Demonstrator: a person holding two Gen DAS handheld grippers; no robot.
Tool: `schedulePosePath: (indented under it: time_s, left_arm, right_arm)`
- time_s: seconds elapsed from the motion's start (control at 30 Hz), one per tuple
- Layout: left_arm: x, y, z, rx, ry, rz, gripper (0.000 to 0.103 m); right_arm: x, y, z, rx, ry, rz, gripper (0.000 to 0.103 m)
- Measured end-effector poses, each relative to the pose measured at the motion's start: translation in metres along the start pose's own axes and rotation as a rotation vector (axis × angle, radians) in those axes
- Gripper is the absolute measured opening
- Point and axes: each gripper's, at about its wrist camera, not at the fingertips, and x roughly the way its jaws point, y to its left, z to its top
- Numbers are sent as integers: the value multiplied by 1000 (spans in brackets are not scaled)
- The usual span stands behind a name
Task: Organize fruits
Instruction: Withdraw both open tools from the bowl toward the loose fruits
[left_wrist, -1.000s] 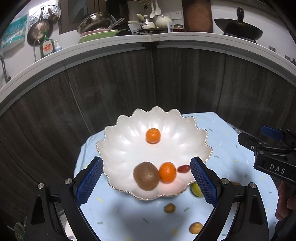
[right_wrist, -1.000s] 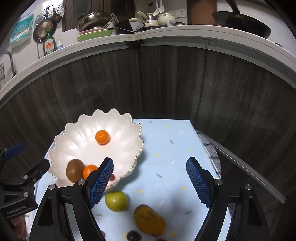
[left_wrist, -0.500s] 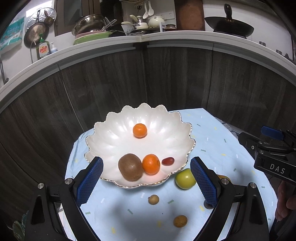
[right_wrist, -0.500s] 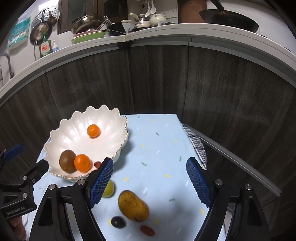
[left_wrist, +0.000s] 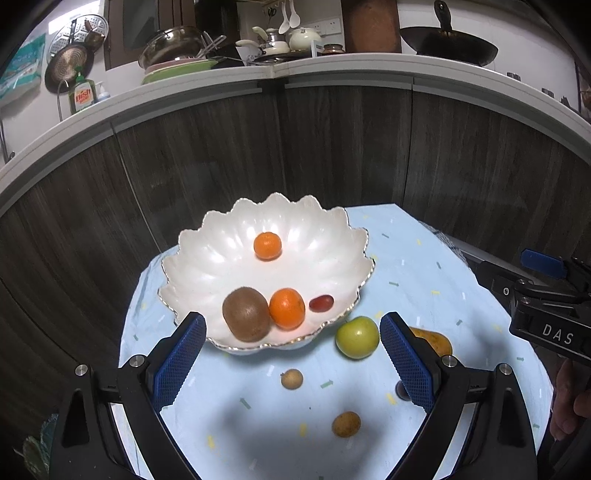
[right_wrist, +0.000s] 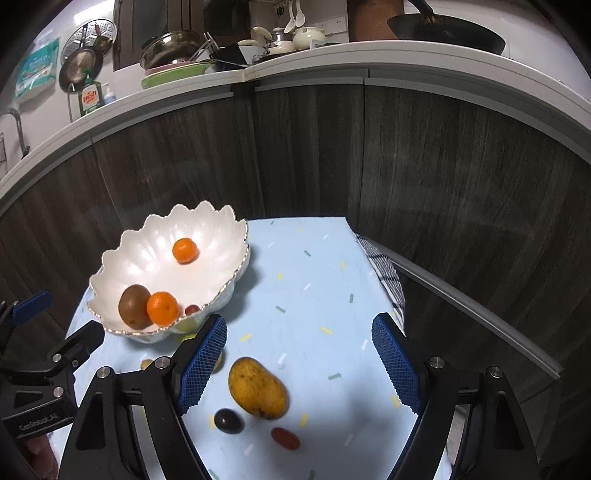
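While hovering over blue confetti-patterned tablecloth (right_wrist: 314, 280) | left gripper (left_wrist: 291, 354) and right gripper (right_wrist: 299, 363) spread wide, empty | scalloped white bowl (left_wrist: 207, 254) part-filled | yellow oval mango (right_wrist: 258, 387) loose below right gripper | next likely: descend, straddle, close gently.

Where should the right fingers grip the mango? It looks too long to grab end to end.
Grip the mango across its narrow middle, coming from above. It lies flat on the cloth, its long axis slanting from upper left to lower right, so the short width probably fits the open right gripper. The dark grape sits close at its lower left.
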Motion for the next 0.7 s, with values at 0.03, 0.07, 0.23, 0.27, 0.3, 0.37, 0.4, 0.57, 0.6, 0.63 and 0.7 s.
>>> schedulePosePath:
  time_s: [0.03,0.07,0.23,0.27,0.3,0.37,0.4,0.57,0.6,0.63,0.7]
  left_arm:
    - [1,0,-1,2,3,-2,96]
    - [1,0,-3,3,5,-3,96]
    - [3,-2,-14,7,25,-16,96]
    - [4,-2,-17,8,31,-18,96]
    - [4,-2,-19,8,35,-19,96]
    - [6,-3,-23,7,42,-18,96]
    - [7,-3,-26,6,46,-16,96]
    - [8,-3,-37,-3,53,-14,96]
    - [8,-3,-37,-4,55,-15,96]
    - [9,-3,-39,-6,57,-17,95]
    - [10,-4,-43,-6,62,-24,95]
  right_arm:
    - [0,0,-1,0,3,1,82]
    - [1,0,-3,0,7,3,82]
    - [3,1,-12,-9,20,11,82]
    - [3,1,-13,-11,22,13,82]
    - [3,1,-15,-15,24,15,82]
    - [4,3,-20,-23,26,17,82]
    - [4,4,-22,-26,26,18,82]
    - [4,6,-34,-47,32,17,82]
    - [4,6,-36,-49,33,16,82]
    - [4,6,-39,-52,34,15,82]
    - [4,6,-43,-54,36,15,82]
